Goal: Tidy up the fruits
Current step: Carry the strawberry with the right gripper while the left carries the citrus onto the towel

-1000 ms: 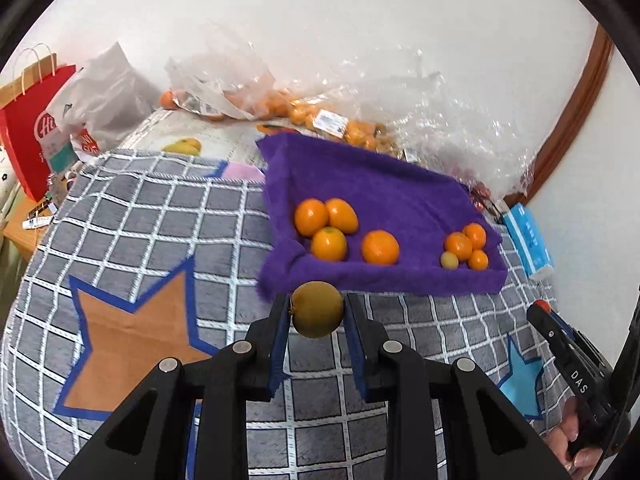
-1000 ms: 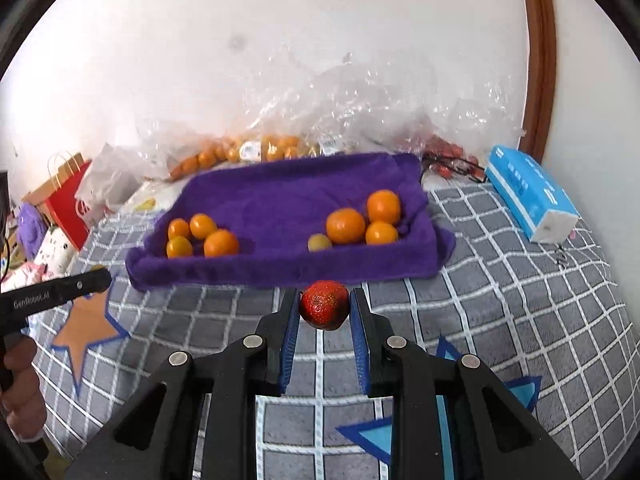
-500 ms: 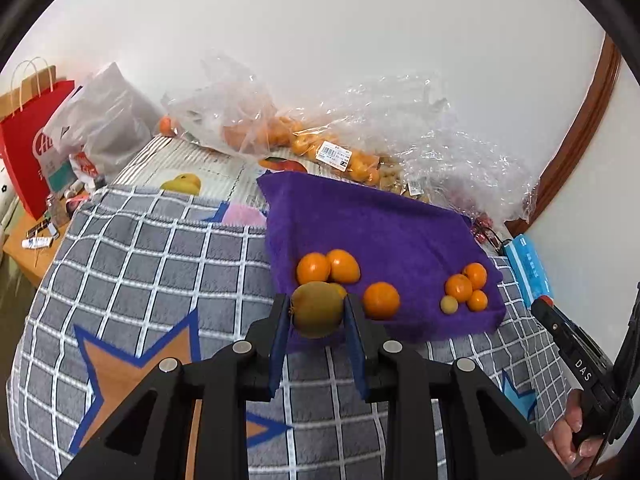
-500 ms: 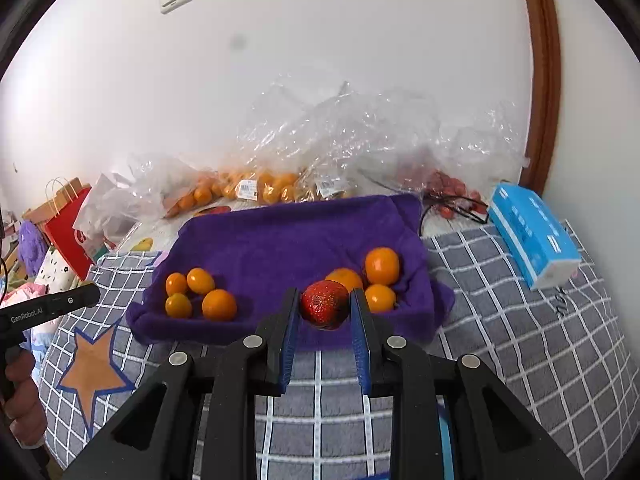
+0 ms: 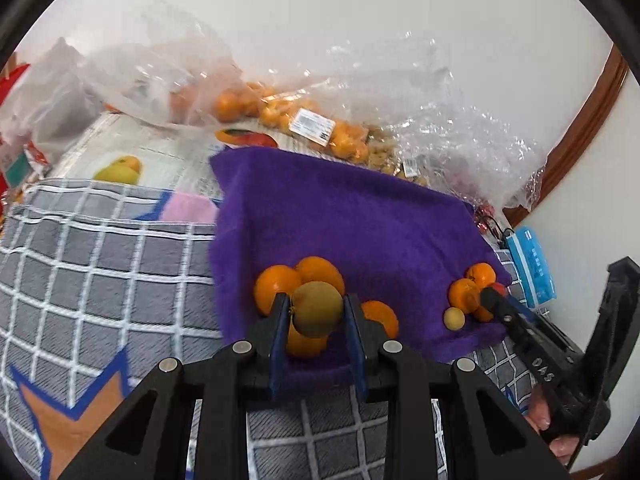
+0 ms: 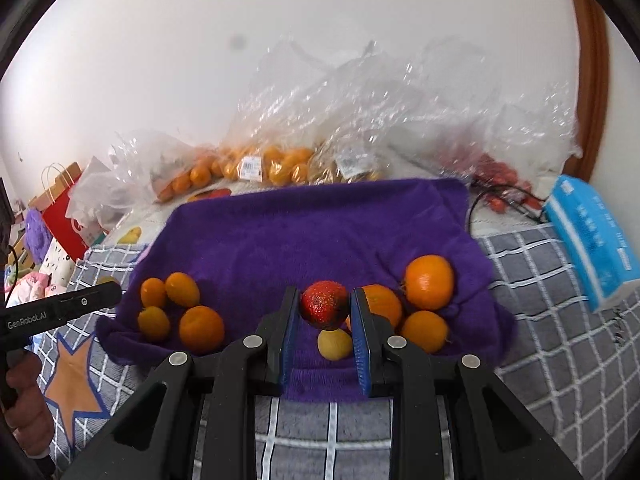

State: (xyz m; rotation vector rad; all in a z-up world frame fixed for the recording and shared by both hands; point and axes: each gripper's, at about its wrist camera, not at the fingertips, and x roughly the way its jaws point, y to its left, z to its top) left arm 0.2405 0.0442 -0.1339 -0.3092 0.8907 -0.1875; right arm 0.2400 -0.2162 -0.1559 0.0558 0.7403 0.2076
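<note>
The left gripper [image 5: 316,310] is clamping a brownish-green round fruit [image 5: 317,309] above the near-left cluster of oranges [image 5: 278,286] on the purple towel [image 5: 352,216]. The right gripper [image 6: 325,312] is gripping a red strawberry-like fruit [image 6: 324,309] over the near-right cluster, directly above a small yellow fruit [image 6: 335,344]. The towel is lying on a checked grey blanket [image 6: 552,344].

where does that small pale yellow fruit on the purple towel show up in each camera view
Left wrist view: the small pale yellow fruit lies at the right, on the purple towel, just left of the right gripper.
Right wrist view: low centre, between the right gripper's fingers, below the red fruit.
Shared landmark: the blue tissue pack.
</note>
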